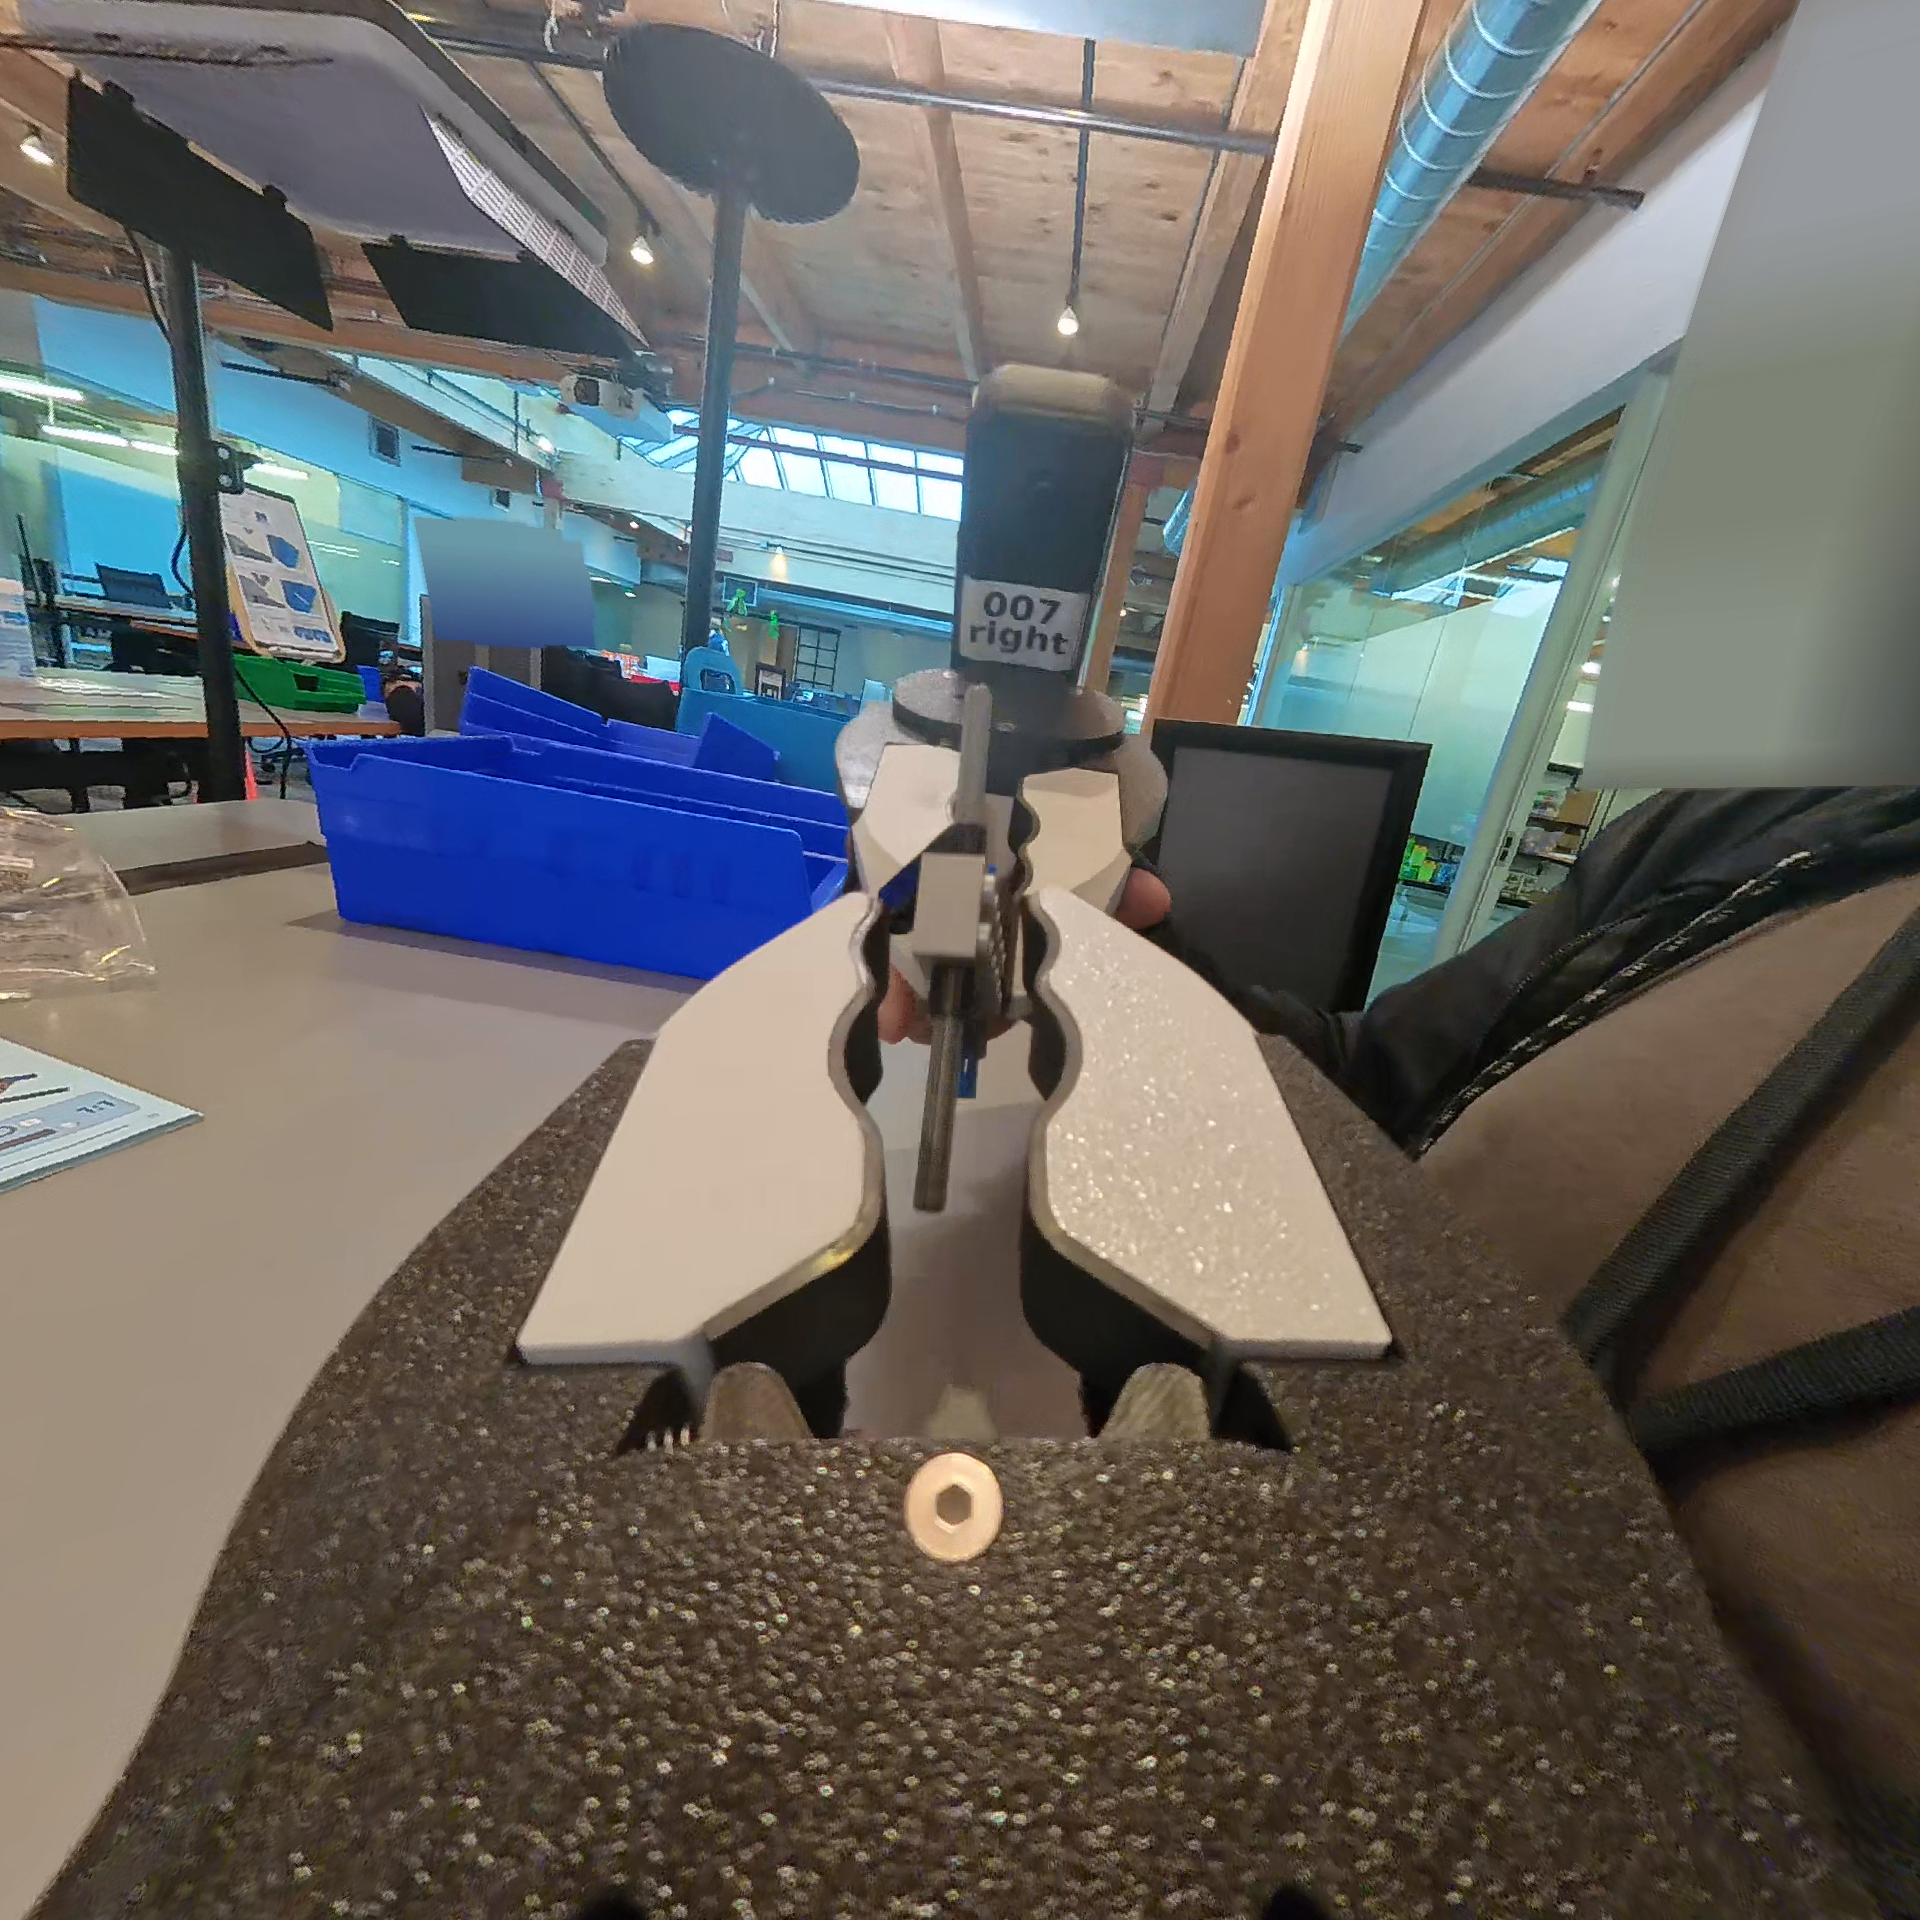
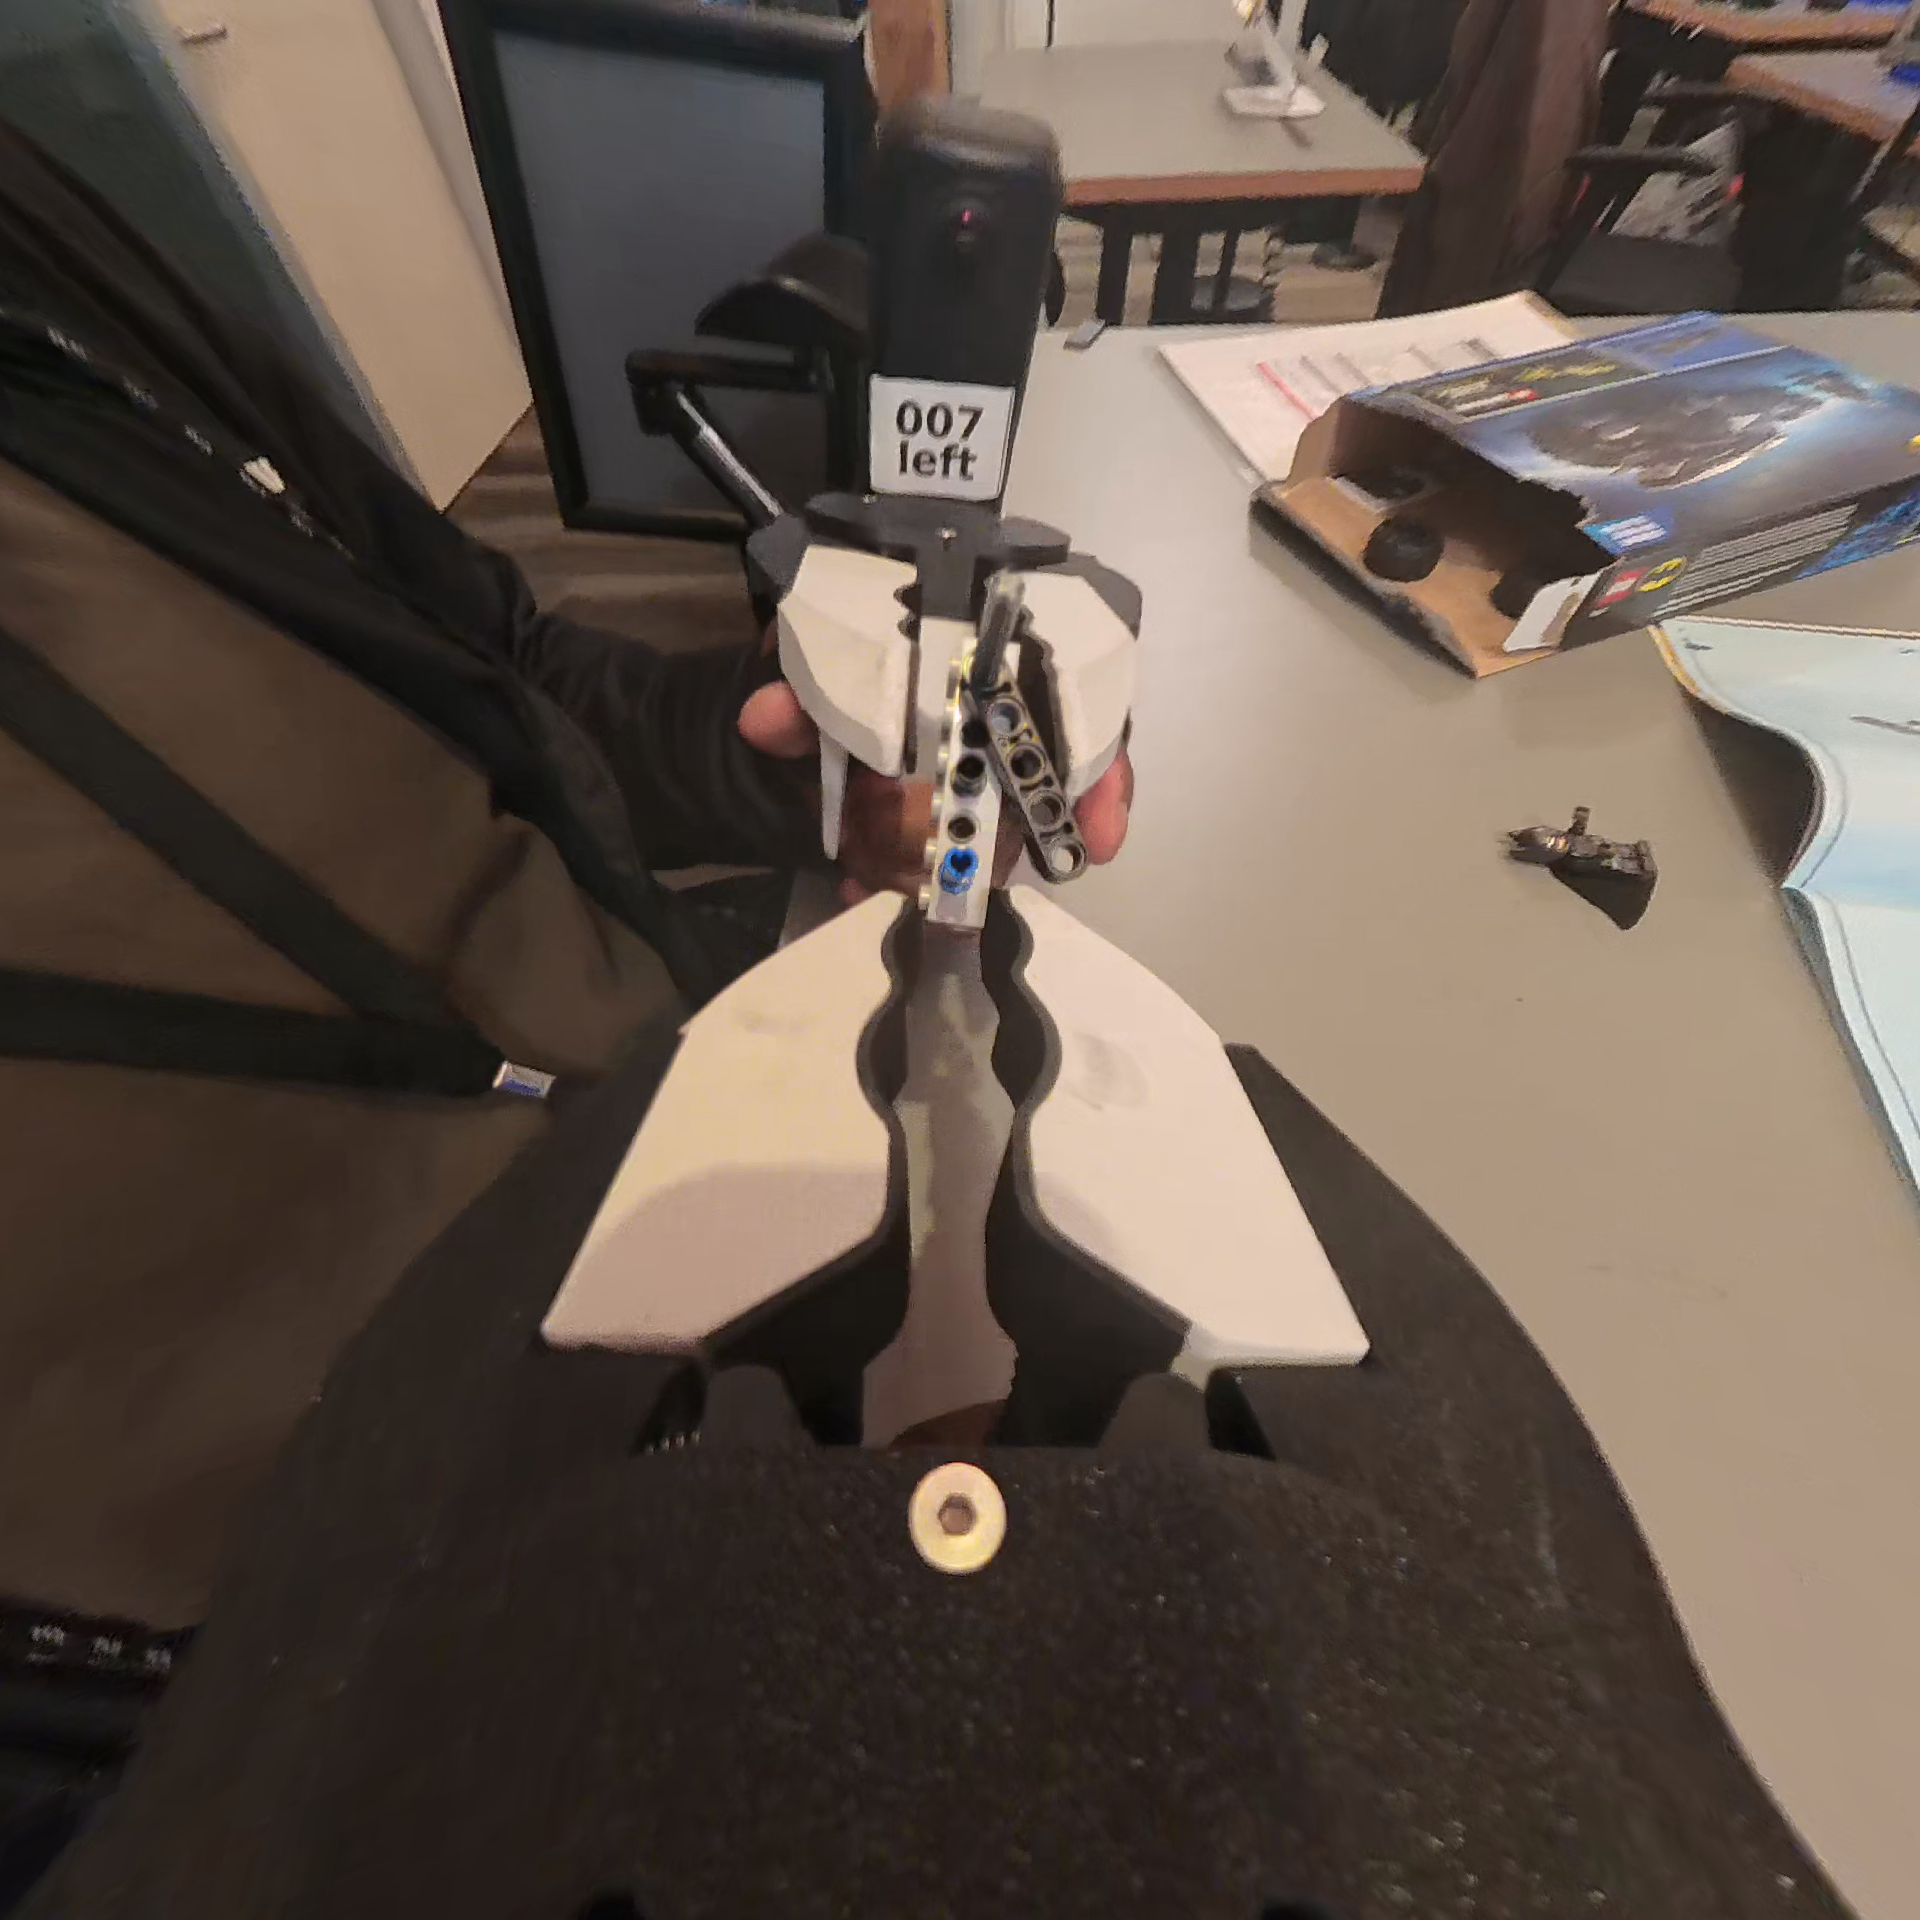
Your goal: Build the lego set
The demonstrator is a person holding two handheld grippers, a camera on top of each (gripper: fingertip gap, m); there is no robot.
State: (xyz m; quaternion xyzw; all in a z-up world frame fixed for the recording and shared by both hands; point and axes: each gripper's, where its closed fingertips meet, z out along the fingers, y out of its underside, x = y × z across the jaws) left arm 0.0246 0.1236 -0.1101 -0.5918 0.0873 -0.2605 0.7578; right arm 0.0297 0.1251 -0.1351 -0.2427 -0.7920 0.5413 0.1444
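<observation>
Gripping a studded grey plastic beam (image 2: 961,831), the right tool (image 2: 958,925).

A grey table (image 2: 1351,1039) is seen in both views; in the right wrist view a torn-open cardboard box (image 2: 1621,488) is laid at about two o'clock, with white printed sheets (image 2: 1351,353) just beyond it at one o'clock, a small dark brick assembly (image 2: 1584,857) at three o'clock, and a pale blue booklet (image 2: 1860,883) at the right edge. In the left wrist view blue plastic bins (image 1: 561,852) are set at eleven o'clock; a clear plastic bag (image 1: 62,904) lies at ten o'clock and a printed sheet (image 1: 73,1122) at nine o'clock.
</observation>
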